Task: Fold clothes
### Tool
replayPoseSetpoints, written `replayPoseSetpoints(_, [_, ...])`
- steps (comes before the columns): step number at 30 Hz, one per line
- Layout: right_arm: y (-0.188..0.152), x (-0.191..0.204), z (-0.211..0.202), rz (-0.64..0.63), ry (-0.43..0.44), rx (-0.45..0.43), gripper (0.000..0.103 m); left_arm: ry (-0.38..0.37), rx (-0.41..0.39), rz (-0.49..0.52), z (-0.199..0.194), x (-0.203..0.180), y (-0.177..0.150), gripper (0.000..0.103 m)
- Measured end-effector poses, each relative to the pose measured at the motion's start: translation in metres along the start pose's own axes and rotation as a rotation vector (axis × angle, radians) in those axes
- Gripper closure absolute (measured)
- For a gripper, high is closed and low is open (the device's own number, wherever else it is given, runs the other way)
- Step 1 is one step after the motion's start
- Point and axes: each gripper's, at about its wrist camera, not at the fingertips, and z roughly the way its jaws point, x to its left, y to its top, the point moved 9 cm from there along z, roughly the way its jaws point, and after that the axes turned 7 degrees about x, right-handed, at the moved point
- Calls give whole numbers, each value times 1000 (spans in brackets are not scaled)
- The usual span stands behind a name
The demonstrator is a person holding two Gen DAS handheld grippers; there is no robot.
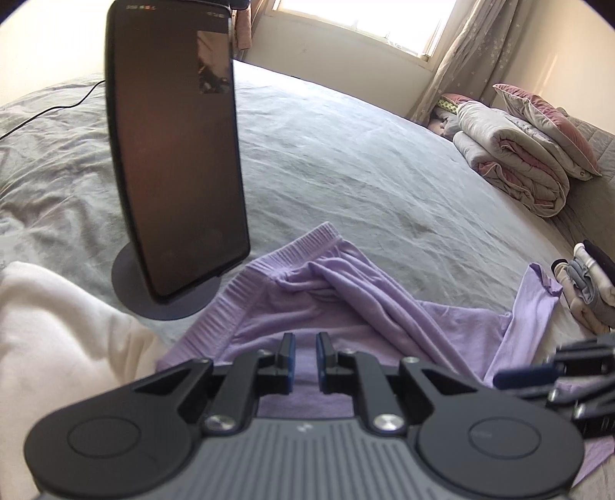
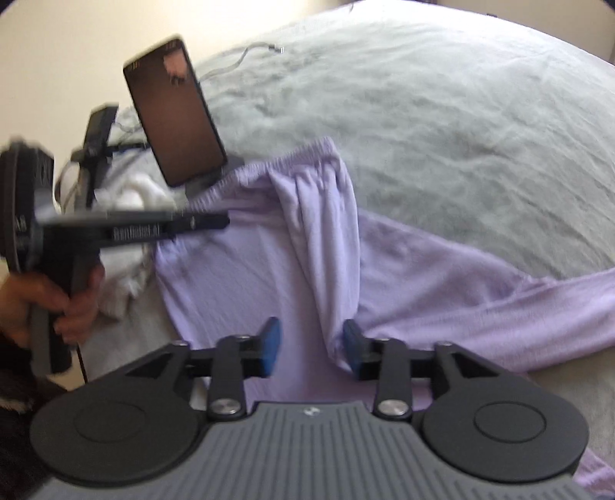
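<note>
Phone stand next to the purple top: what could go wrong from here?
1. The phone on its stand sits at the ribbed hem of the purple top; dragging the cloth could tip it.
2. The folded-over sleeve lies bunched and creased; the open right tool straddles it and may pinch several layers.
3. The white garment touches the top's edge and could get dragged into the fold.

Wide bed (image 1: pixel 346 161) under grey wrinkled sheet; bright window (image 1: pixel 365 19), star-pattern curtain (image 1: pixel 457 57), cream wall (image 1: pixel 384 57), daylight from window.
</note>
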Motion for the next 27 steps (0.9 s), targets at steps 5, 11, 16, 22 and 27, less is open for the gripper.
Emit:
replayPoseSetpoints(5, [37,-10,11,49,35,-66,60,-1,-15,-31,-3,11,5,92])
replayPoseSetpoints(11, [76,-33,44,163,101,-130,60,-7,-31,-27,-3,16,9,92])
replayPoseSetpoints(16, [95,-46,74,208,113,-140,60,6,-10,-37,6,26,7,92])
replayPoseSetpoints(22, [100,-39,91,249,191,-179,91,12,14,-49,17,32,7,92])
replayPoseSetpoints(27, [103,-26,68,247,230,-253,98,29,17,-38,17,31,7,92])
